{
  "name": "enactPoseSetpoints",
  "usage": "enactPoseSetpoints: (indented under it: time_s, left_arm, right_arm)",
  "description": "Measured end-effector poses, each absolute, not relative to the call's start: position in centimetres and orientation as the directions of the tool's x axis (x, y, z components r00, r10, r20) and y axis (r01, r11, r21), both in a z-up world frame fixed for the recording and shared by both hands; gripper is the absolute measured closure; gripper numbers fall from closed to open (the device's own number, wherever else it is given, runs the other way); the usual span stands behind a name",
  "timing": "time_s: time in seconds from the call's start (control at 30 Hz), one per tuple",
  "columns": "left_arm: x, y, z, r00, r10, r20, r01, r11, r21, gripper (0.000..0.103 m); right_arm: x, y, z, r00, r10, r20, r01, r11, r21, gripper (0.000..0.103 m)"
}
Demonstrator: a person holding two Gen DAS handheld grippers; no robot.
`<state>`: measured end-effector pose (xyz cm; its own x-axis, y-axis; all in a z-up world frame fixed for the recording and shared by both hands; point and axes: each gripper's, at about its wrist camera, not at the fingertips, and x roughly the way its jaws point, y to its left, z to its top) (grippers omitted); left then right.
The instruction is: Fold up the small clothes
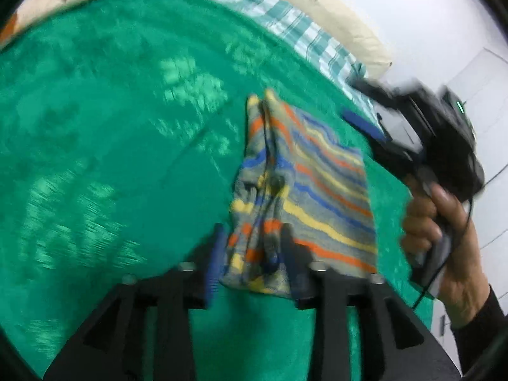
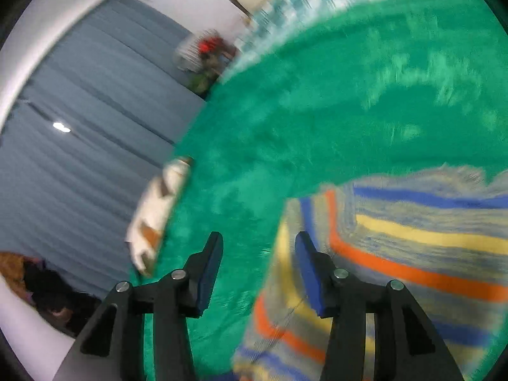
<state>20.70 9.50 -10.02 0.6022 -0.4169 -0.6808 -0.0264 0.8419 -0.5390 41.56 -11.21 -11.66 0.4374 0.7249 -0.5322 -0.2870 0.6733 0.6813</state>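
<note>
- Striped garment (image 1: 304,187), knitted in grey with blue, yellow and orange bands, lies folded on a green fleecy cover (image 1: 127,127); its bunched edge reaches in between the fingers of the left gripper (image 1: 250,254).
- Left gripper: jaws stand partly apart. The garment's near edge sits in the gap, against the inner side of the right-hand finger (image 1: 290,254); the left-hand blue pad (image 1: 214,260) is clear of the cloth, so the pads do not pinch it.
- Right gripper (image 2: 258,266): jaws likewise partly apart, with only green cover showing in the gap. The garment (image 2: 397,254) lies under and beyond its right-hand finger (image 2: 309,273), spreading away to that side; whether that finger touches the cloth cannot be told through the blur.
- From the left wrist view, the right gripper (image 1: 358,120) appears ahead and to the right, held in a hand (image 1: 444,231) with a dark sleeve, its blue pad just past the garment's far right corner.
- A checked teal-and-white sheet (image 1: 304,31) and a cream pillow (image 1: 333,9) lie beyond the green cover, far ahead of the left gripper.
- A white cushion with brown patches (image 2: 158,209) sits at the cover's edge, ahead and left of the right gripper; blue-grey curtains (image 2: 79,127) hang behind it.
</note>
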Motion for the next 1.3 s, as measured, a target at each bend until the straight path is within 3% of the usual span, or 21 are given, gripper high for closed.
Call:
enactPoseSetpoints:
  time_s: [0.07,0.17,0.27,0.33,0.37,0.47,0.63,0.7,0.77,0.93,1.1,1.2,1.3]
  left_arm:
    - [20.6,9.7,-9.2,0.616,-0.431,-0.659,0.007,0.84,-0.543,0.054]
    - [20.9,8.7,-8.3,0.609,-0.449,-0.654,0.067,0.851,-0.522,0.048]
    - [22.2,6.5,-9.0,0.586,-0.386,-0.712,0.094,0.906,-0.414,0.045]
    - [23.3,5.6,-10.9,0.532,-0.299,-0.792,0.076,0.948,-0.308,0.065]
    - [23.5,5.6,-12.1,0.496,-0.277,-0.823,0.068,0.957,-0.281,0.083]
    - [22.9,6.4,-12.6,0.49,-0.29,-0.822,0.082,0.954,-0.287,0.082]
    - [21.9,7.1,-10.2,0.515,-0.275,-0.812,0.1,0.96,-0.261,0.069]
    - [21.7,7.8,-8.7,0.55,-0.28,-0.786,0.096,0.957,-0.274,0.044]
    - [22.7,8.0,-7.4,0.582,-0.283,-0.762,0.101,0.955,-0.278,0.034]
    - [28.3,5.6,-5.6,0.585,-0.308,-0.75,0.144,0.95,-0.277,0.031]
    - [33.2,3.7,-7.4,0.56,-0.234,-0.795,0.142,0.972,-0.187,0.029]
    - [35.3,4.6,-11.0,0.508,-0.154,-0.848,0.081,0.988,-0.13,0.028]
    - [35.9,5.9,-12.9,0.488,-0.217,-0.845,0.071,0.975,-0.209,0.025]
  right_arm:
    - [39.0,-14.0,-10.3,0.472,0.684,-0.556,-0.288,0.716,0.636,0.054]
    - [34.3,-16.4,-9.4,0.492,0.564,-0.663,-0.324,0.825,0.462,0.058]
    - [29.6,-17.1,-10.7,0.454,0.553,-0.699,-0.357,0.832,0.426,0.066]
    - [26.9,-15.9,-12.9,0.4,0.548,-0.735,-0.385,0.828,0.408,0.069]
    - [25.6,-14.6,-14.9,0.365,0.523,-0.771,-0.405,0.834,0.374,0.071]
    - [23.4,-12.6,-18.6,0.353,0.417,-0.837,-0.433,0.866,0.249,0.07]
    - [23.0,-13.1,-16.8,0.412,0.396,-0.821,-0.409,0.885,0.222,0.071]
    - [22.5,-13.3,-15.0,0.45,0.403,-0.797,-0.421,0.883,0.209,0.071]
    - [22.6,-13.9,-13.1,0.484,0.402,-0.778,-0.427,0.884,0.191,0.071]
    - [25.8,-14.3,-10.4,0.545,0.368,-0.753,-0.382,0.909,0.168,0.071]
    - [31.1,-13.8,-9.5,0.596,0.38,-0.707,-0.34,0.917,0.206,0.07]
    - [34.6,-13.6,-11.4,0.591,0.366,-0.718,-0.299,0.927,0.226,0.07]
    - [37.6,-13.8,-16.9,0.478,0.359,-0.801,-0.224,0.932,0.284,0.068]
